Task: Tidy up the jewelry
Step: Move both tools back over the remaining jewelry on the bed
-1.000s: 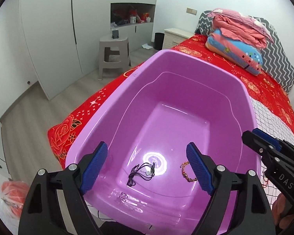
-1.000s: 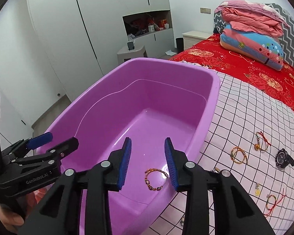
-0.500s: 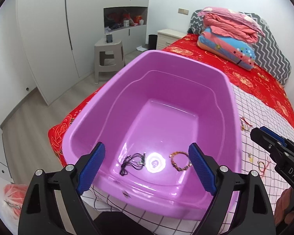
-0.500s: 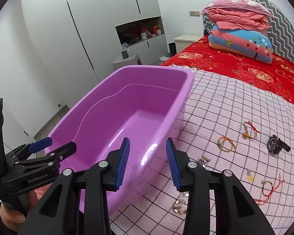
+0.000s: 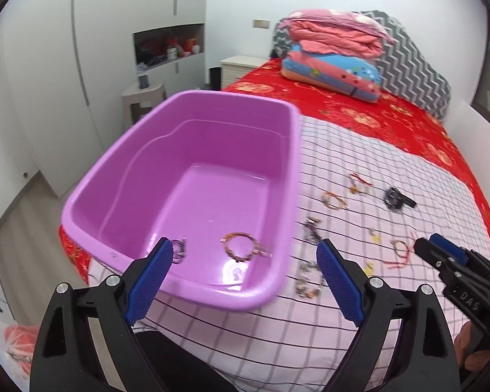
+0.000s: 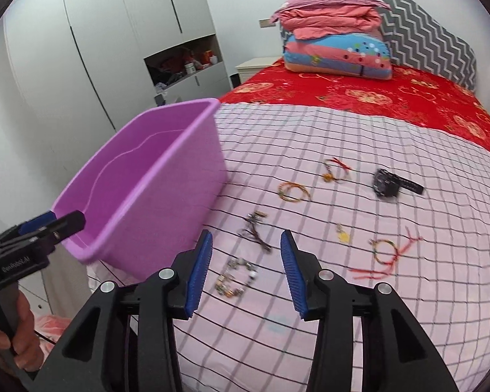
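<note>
A beaded bracelet (image 5: pixel 241 246) and a dark tangle of cord (image 5: pixel 179 251) were seen lying on the floor of the purple tub (image 5: pixel 192 150), near its front wall. The rest of the jewelry was spread on the checked sheet (image 6: pixel 375 310) to the right of the tub: a charm bracelet (image 6: pixel 236 278), a thin chain (image 6: pixel 256 230), two cord bracelets (image 6: pixel 294 192), a small yellow charm (image 6: pixel 342 233), a red-stringed bracelet (image 6: pixel 387 254) and a black watch (image 6: pixel 388 183). The right gripper (image 6: pixel 245 269) was held with its blue pads moderately parted, nothing clasped or touched, and the charm bracelet was framed in the gap, just above the sheet. The left gripper (image 5: pixel 245 281) was held spread wide and empty before the tub's front rim. A red bedspread (image 6: pixel 392 98) and folded quilts (image 6: pixel 336 42) were seen beyond
</note>
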Demonstrator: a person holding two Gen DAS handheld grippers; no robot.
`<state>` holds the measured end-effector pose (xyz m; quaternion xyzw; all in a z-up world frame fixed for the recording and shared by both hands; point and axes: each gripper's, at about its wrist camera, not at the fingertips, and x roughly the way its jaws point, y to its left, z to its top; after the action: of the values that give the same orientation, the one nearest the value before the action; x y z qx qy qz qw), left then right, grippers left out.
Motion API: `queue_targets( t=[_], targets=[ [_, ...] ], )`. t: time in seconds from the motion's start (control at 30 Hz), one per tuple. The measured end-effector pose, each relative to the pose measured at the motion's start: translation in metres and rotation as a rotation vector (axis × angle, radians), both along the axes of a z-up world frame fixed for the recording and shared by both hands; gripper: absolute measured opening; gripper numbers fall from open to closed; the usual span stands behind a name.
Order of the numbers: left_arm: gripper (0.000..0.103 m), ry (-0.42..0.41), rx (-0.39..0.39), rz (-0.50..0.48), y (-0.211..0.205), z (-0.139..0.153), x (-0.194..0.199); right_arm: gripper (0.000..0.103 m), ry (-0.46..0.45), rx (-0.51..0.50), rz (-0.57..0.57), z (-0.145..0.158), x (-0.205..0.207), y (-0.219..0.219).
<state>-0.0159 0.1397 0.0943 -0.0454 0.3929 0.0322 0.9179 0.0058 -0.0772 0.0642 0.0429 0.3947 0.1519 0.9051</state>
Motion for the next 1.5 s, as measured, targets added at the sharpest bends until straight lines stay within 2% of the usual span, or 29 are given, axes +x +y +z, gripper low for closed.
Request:
queue_targets(
  t=[0.37, 0.6, 0.97, 1.27, 1.5],
  targets=[
    [0.088, 0.007, -0.017, -0.115, -0.066, -0.008, -0.011, 0.043, 0.035, 0.010, -0.116, -0.026, -0.042, -0.070],
    [0.088, 0.048, -0.037, -0.142, -0.092, -0.032, -0.013, 0.043, 0.053, 0.007, -0.168, -0.044, -0.047, -0.094],
    [0.088, 0.137, -0.042, -0.099, -0.110, -0.102, 0.002, 0.044, 0.077, -0.008, -0.139, -0.091, -0.033, -0.096],
    [0.088, 0.165, -0.043, -0.051, -0.102, -0.148, 0.030, 0.044, 0.112, -0.016, -0.121, -0.130, -0.006, -0.088],
    [0.088, 0.150, -0.024, -0.040, -0.101, -0.172, 0.044, 0.047, 0.116, -0.025, -0.097, -0.150, 0.018, -0.078]
  ],
)
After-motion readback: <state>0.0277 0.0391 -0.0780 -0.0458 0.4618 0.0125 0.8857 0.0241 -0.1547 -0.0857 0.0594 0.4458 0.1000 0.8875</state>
